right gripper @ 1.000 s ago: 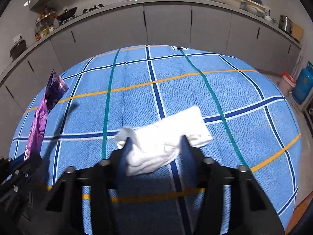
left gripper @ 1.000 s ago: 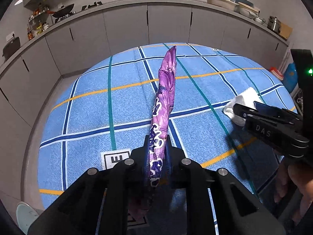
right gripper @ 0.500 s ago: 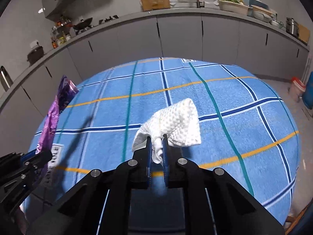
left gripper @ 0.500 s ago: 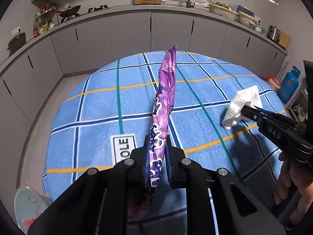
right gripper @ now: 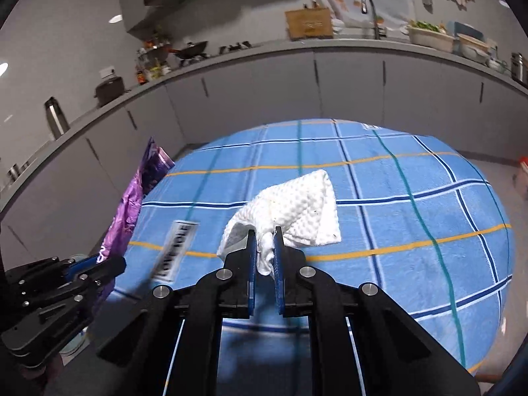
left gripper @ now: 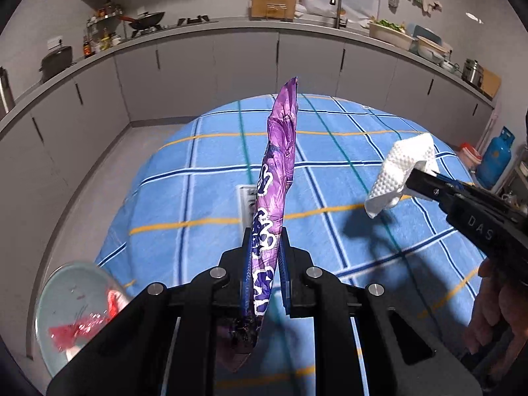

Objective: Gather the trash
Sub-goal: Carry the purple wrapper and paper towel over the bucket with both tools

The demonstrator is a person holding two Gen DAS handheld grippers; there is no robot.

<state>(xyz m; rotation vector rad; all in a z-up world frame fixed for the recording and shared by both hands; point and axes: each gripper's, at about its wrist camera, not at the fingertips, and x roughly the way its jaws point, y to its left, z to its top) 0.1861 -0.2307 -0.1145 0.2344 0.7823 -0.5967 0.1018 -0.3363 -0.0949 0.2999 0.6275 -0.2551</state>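
From the left wrist view, the left gripper (left gripper: 264,254) is pinching one long purple wrapper (left gripper: 277,165), which sticks up and away from it, lifted above the blue checked tablecloth (left gripper: 198,198). On the right side of this view the right gripper (left gripper: 414,178) pinches one white paper towel (left gripper: 401,171), also up in the air. Low on the left is one round bin (left gripper: 66,303) with something red inside. It sits beside the table, near the left gripper.

From the right wrist view, the right gripper (right gripper: 264,247) has its two blue pads squeezed on the bunched end of the paper towel (right gripper: 297,204), and the rest of the towel fans out in front. The left gripper (right gripper: 109,264) shows at the left edge with the purple wrapper (right gripper: 132,198) rising from it. No other trash shows on the cloth (right gripper: 396,214).

The step looks like carrying both pieces to the bin. To do it well, keep both grips tight, move each piece right over the bin's mouth, and only then let go. The wrapper is long and floppy, so its far end should be over the bin too
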